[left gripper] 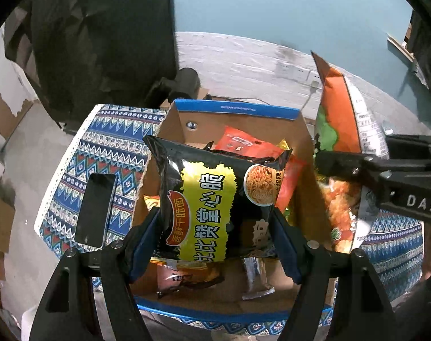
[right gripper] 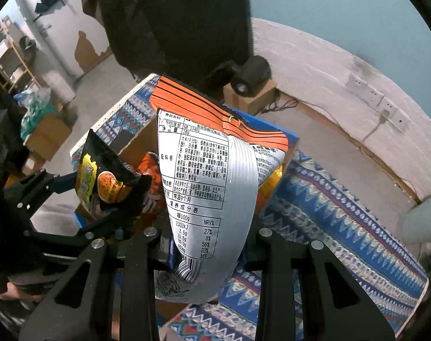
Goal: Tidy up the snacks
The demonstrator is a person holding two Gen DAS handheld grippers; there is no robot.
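Left wrist view: the left gripper clamps a black noodle packet above the cardboard box; the right gripper pinches an orange snack bag.

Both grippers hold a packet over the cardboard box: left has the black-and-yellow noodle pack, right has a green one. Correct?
Not quite. The right gripper holds an orange and silver packet, not a green one, as the right wrist view shows. The rest stands: the left gripper holds the black-and-yellow noodle pack over the cardboard box.
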